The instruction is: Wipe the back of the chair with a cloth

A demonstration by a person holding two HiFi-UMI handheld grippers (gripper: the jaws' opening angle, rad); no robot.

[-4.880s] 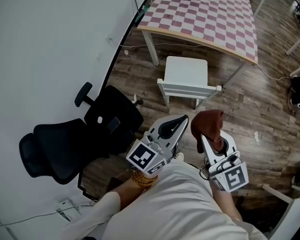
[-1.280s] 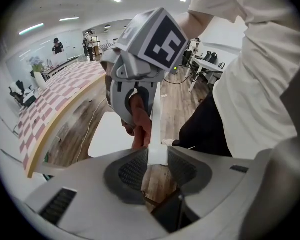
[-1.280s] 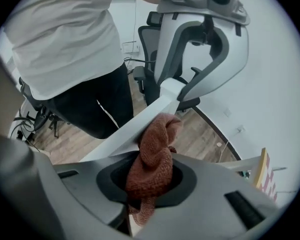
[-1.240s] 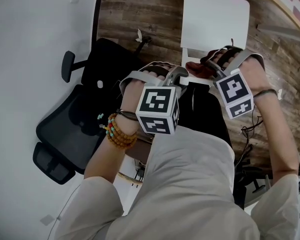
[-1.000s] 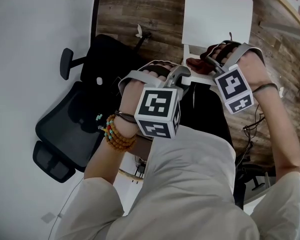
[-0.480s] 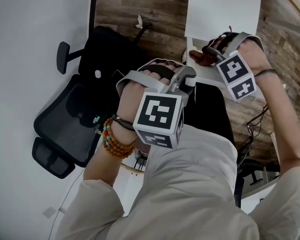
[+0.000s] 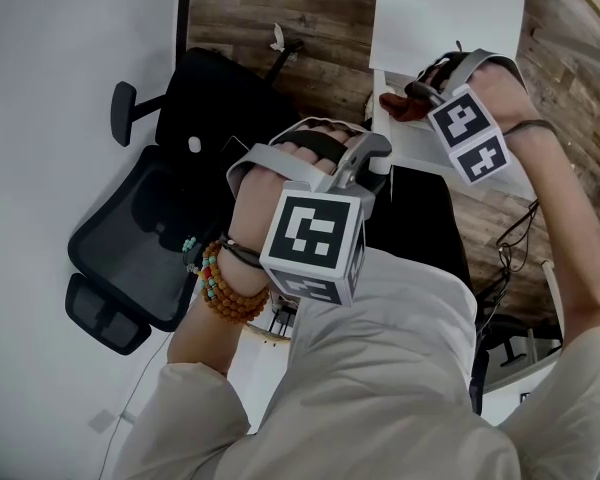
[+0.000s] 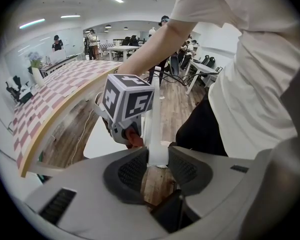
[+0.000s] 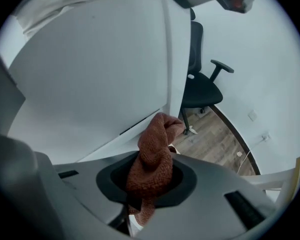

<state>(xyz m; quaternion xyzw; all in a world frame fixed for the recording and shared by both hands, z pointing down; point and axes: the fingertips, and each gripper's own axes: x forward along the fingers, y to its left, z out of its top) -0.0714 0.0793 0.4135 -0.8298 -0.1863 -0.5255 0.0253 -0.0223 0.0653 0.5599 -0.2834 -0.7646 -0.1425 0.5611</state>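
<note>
R claw (image 9: 152, 179): jaws clamped on red-brown cloth (image 9: 154, 151), which is bunched betw. the pads with loose end poking out past the tips. Cloth tip rests against top rail of white chair (image 9: 90, 69), at the back, on near edge of seat. Claw points steeply down.

L claw (image 8: 157, 170): jaws stand wide but closed on a white upright of the same chair back, pads touching it on both sides. It sits just left of R claw, also pointing steeply down.

Person's hands are strapped into both claws. Bead bracelet (image 7: 225, 283) on L wrist.

Black office chair (image 7: 145, 233) is left of white chair, apart from it, close to white wall (image 7: 40, 88). Wood floor (image 7: 270, 13) under both chairs. Checked table (image 8: 45, 96) stands on far side of white chair.
</note>
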